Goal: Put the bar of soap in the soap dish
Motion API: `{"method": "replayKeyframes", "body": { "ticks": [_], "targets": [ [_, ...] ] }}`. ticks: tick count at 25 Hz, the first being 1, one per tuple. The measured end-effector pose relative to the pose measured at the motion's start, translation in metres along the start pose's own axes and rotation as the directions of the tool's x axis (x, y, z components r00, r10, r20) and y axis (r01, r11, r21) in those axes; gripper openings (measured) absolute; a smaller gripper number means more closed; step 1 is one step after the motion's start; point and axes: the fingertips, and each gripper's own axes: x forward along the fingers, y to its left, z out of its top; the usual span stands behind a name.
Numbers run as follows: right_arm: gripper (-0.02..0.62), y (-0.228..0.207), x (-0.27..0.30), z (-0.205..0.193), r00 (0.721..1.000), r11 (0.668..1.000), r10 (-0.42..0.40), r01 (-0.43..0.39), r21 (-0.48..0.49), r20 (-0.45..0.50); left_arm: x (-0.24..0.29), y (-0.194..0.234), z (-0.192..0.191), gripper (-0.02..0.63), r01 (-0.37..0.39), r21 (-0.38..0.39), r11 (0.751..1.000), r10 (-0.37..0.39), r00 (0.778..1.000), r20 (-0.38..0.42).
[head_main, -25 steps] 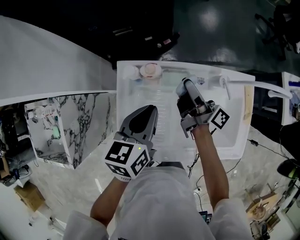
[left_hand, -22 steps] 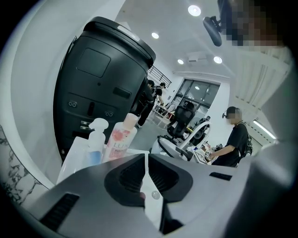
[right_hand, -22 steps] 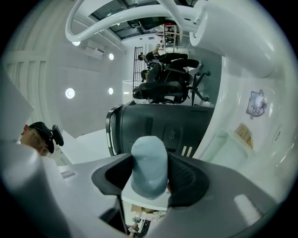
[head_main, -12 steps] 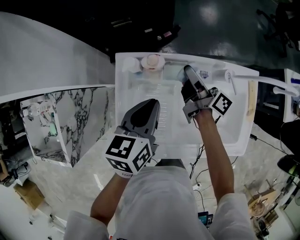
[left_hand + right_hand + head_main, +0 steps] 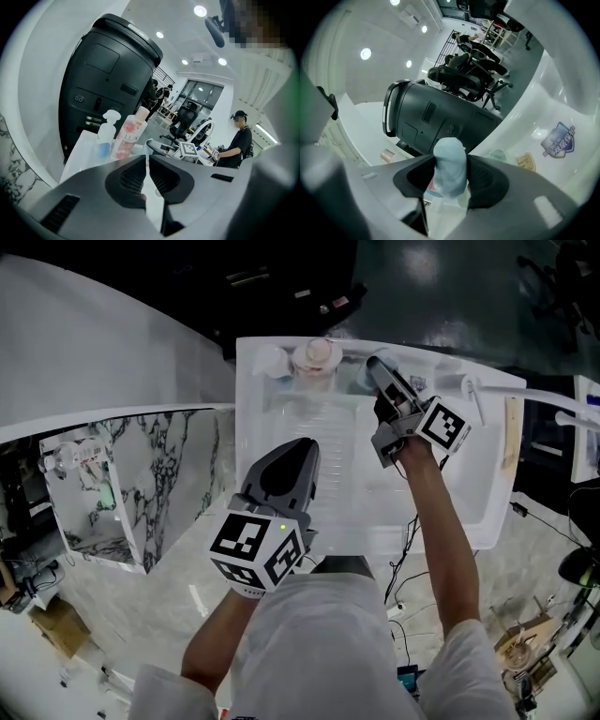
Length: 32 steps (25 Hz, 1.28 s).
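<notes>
A pale blue bar of soap (image 5: 450,159) stands upright between the pads of my right gripper (image 5: 452,177), which is shut on it. Its jaws have just been closing a little on the bar. In the head view the right gripper (image 5: 377,369) reaches over the far end of the white tub (image 5: 246,427), close to the back rim. A small pale green round piece (image 5: 499,154) lies on the rim just beyond the soap; I cannot tell whether it is the soap dish. My left gripper (image 5: 298,450) hangs over the near middle of the tub, shut and holding nothing (image 5: 146,164).
A pink bottle (image 5: 317,354) and a white spray bottle (image 5: 267,362) stand on the tub's far rim left of the right gripper. A chrome tap handle (image 5: 473,395) sticks out at the right rim. A large black bin (image 5: 108,84) stands behind the tub.
My right gripper has carried the soap further toward the tub's back rim, sinking and rolling as it went. The left gripper has hardly moved.
</notes>
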Motion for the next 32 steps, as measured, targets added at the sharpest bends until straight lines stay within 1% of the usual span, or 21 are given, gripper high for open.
{"method": "replayKeyframes", "body": {
  "ticks": [4, 6, 9, 14, 20, 24, 28, 32],
  "targets": [
    [0.195, -0.01, 0.002, -0.003, 0.996, 0.994, -0.078, 0.074, -0.086, -0.044, -0.001, 0.003, -0.001, 0.029, 0.002, -0.001, 1.0, -0.002, 1.0, -0.003],
    [0.115, -0.014, 0.002, -0.006, 0.991, 0.987, -0.116, 0.108, -0.117, -0.064, -0.002, 0.004, -0.001, 0.029, 0.002, -0.003, 1.0, -0.002, 1.0, -0.002],
    [0.114, -0.018, 0.001, -0.01, 0.983, 0.977, -0.153, 0.136, -0.161, -0.099, -0.002, 0.005, -0.001, 0.029, 0.002, -0.006, 1.0, -0.002, 1.0, 0.0],
    [0.114, -0.022, 0.0, -0.014, 0.966, 0.955, -0.202, 0.158, -0.251, -0.159, -0.003, 0.003, -0.002, 0.029, 0.002, -0.006, 1.0, -0.002, 1.0, 0.004],
    [0.114, -0.026, 0.001, -0.018, 0.951, 0.932, -0.256, 0.194, -0.306, -0.175, -0.005, 0.004, -0.007, 0.029, 0.003, -0.013, 1.0, -0.003, 1.0, 0.003],
    [0.117, -0.03, -0.003, -0.017, 0.931, 0.891, -0.325, 0.243, -0.383, -0.164, -0.006, 0.002, -0.009, 0.029, 0.003, -0.014, 1.0, -0.003, 1.0, 0.002],
    [0.118, -0.035, -0.005, -0.015, 0.918, 0.857, -0.374, 0.286, -0.429, -0.135, -0.007, 0.002, -0.013, 0.029, 0.002, -0.011, 1.0, -0.003, 1.0, -0.005],
    [0.138, -0.039, -0.011, -0.009, 0.897, 0.786, -0.435, 0.336, -0.519, -0.079, -0.005, -0.004, -0.017, 0.029, 0.013, -0.009, 1.0, -0.014, 1.0, -0.015]
  ]
}}
